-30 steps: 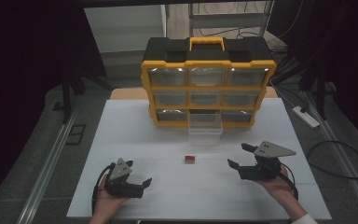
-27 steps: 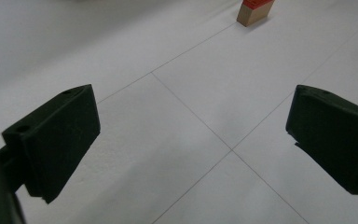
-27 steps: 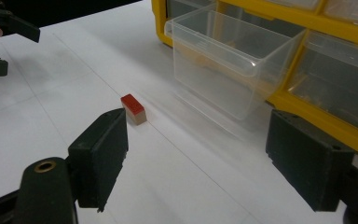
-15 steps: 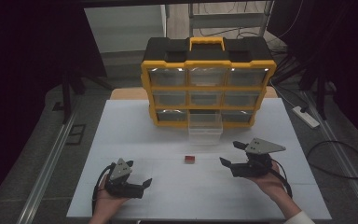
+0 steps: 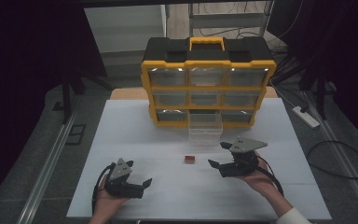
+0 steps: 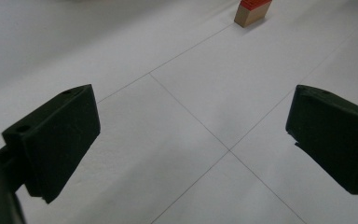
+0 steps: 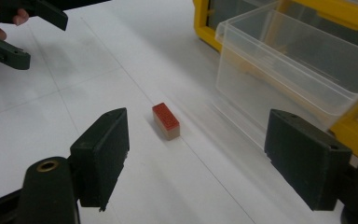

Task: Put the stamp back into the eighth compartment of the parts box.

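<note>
The right gripper [image 5: 220,156] hovers with its jaws spread wide and nothing between them, pointing toward the small red-topped block [image 5: 189,159] that lies just beside it on the white tabletop [image 5: 121,135]. In the right gripper view the block [image 7: 166,121] sits on the bare surface ahead of the gap between the two black jaws, touching neither; its top is red and its sides are pale wood. The block lies about midway across the tabletop, nearer the front edge than the back, and stands apart from the clear plastic drawer [image 5: 205,132], which is pulled out from the bottom row of the yellow and black organizer [image 5: 208,84] at the back edge. In the right gripper view the drawer [image 7: 298,70] looks empty. The left gripper [image 5: 142,185] rests near the front left corner of the tabletop, well apart from the block, its jaws likewise wide apart and holding nothing; in the left gripper view the block [image 6: 252,11] shows far off at the top edge.
</note>
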Motion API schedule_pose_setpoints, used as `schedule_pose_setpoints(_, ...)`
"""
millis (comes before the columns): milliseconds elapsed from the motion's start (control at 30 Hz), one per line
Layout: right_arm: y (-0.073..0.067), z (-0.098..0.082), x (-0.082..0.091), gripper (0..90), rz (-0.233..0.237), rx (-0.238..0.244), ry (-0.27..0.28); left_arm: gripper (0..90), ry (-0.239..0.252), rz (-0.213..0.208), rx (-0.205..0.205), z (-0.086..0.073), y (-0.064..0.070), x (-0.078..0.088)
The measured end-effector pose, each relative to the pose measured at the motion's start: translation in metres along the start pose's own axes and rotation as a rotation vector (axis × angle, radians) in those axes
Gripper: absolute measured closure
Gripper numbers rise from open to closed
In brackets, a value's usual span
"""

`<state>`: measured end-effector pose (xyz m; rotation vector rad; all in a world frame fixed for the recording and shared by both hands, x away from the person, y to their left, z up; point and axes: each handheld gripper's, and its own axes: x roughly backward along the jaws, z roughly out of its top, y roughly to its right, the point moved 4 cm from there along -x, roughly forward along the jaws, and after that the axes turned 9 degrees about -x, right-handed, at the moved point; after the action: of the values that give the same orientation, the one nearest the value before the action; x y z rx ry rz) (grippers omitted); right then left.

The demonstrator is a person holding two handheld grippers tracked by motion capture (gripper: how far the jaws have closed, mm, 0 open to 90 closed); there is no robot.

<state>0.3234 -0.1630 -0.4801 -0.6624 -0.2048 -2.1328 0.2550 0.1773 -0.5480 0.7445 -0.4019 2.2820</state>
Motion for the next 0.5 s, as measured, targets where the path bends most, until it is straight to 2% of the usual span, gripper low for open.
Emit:
schedule_pose_setpoints(433, -0.008, 0.005, -0.023, 22.9, 0.039, 0.022, -0.042, 2.9, -0.001, -0.003, -0.003, 0.000, 0.000, 0.000)
schedule_pose_setpoints(500, -0.010, 0.004, -0.029, 23.0, 0.038, 0.034, -0.062, 2.9, -0.001, -0.002, -0.003, 0.000, 0.000, 0.000)
